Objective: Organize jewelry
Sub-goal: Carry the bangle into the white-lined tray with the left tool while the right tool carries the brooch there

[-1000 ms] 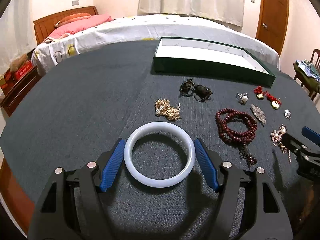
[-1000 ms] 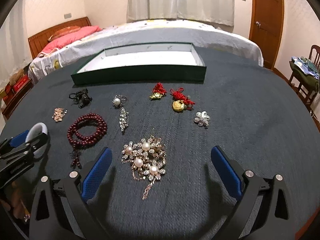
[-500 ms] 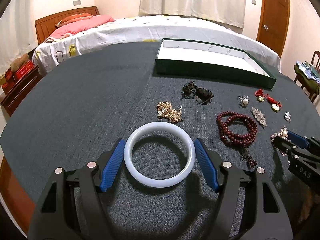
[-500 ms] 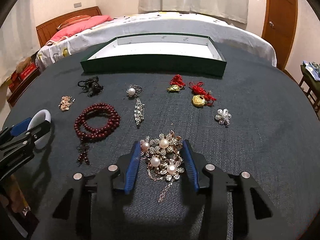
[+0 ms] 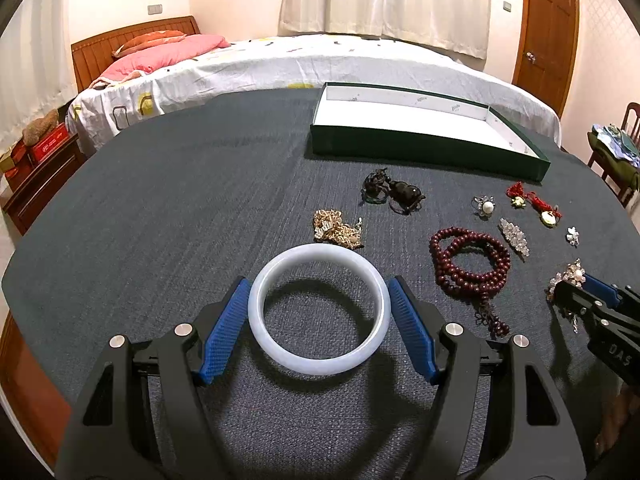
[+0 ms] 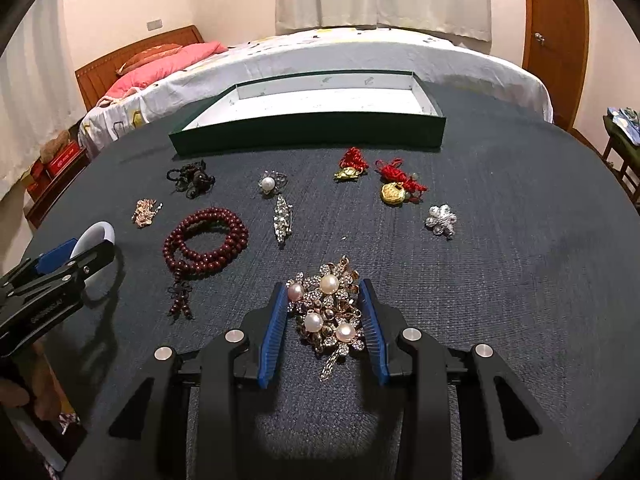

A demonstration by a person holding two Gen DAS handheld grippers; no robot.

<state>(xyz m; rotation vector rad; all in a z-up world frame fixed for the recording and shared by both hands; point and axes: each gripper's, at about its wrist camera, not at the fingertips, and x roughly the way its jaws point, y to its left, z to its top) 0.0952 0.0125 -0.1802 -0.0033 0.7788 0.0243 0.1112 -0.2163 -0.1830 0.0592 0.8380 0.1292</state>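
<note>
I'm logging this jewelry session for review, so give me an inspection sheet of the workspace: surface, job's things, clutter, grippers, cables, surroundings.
Surface: dark cloth-covered table.
Job's things: white bangle; pearl brooch; red bead bracelet; gold chain; black cord piece; pearl ring; long crystal pin; two red-cord gold charms; silver flower pin; open green box, its white floor bare.
Clutter: nothing seen.
Grippers: left gripper, jaws against the bangle; right gripper, jaws against the brooch.
Cables: nothing seen.
Surroundings: bed, curtains, wooden door.
</note>
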